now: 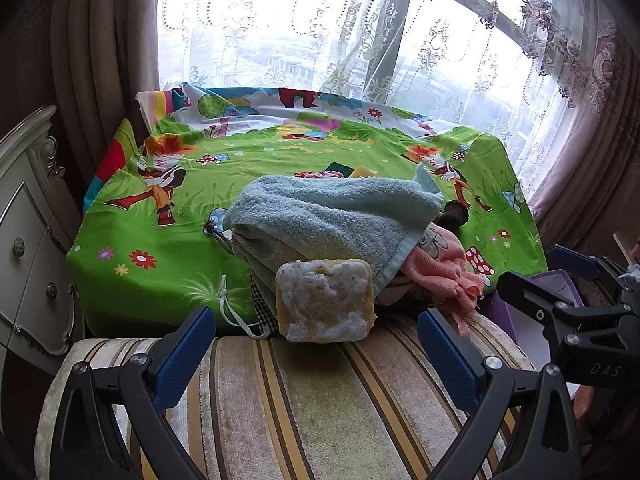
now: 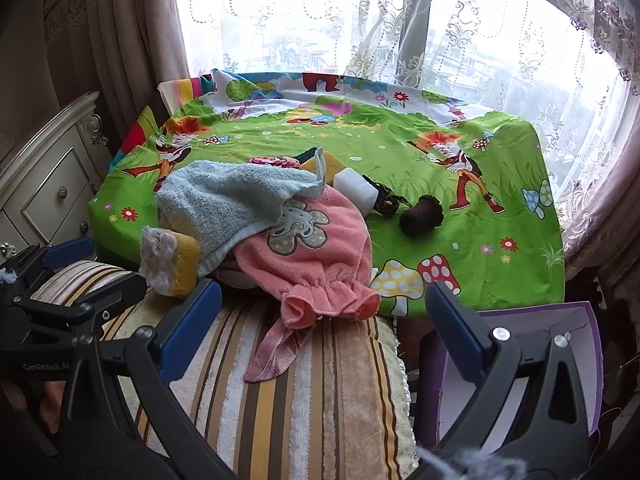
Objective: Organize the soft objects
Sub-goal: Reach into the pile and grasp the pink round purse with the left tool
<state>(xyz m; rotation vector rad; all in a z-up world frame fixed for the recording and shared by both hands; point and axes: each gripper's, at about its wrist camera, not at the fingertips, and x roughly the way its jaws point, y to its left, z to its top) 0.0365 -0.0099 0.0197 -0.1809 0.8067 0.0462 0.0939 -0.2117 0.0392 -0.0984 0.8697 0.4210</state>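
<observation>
Centrally, a heap of soft things lay at the near edge of the table (image 2: pixel 500 280), which was draped in a bright green cartoon cloth. A pale blue towel (image 1: pixel 332 216) covered the top of the heap, a pink flower-patch cloth (image 2: pixel 308 256) spilled from under it over the edge onto a striped cushion (image 1: pixel 320 400), and a yellow sponge (image 1: pixel 326 300) with white fluff on its face leaned at the front. Behind sat a white block (image 2: pixel 356 188) and a dark woolly item (image 2: pixel 420 214). Both the left tongs (image 1: pixel 316 354) and right tongs (image 2: pixel 324 324) hovered over the cushion, spread wide and empty. A purple box (image 2: pixel 520 380) stood at the right.
</observation>
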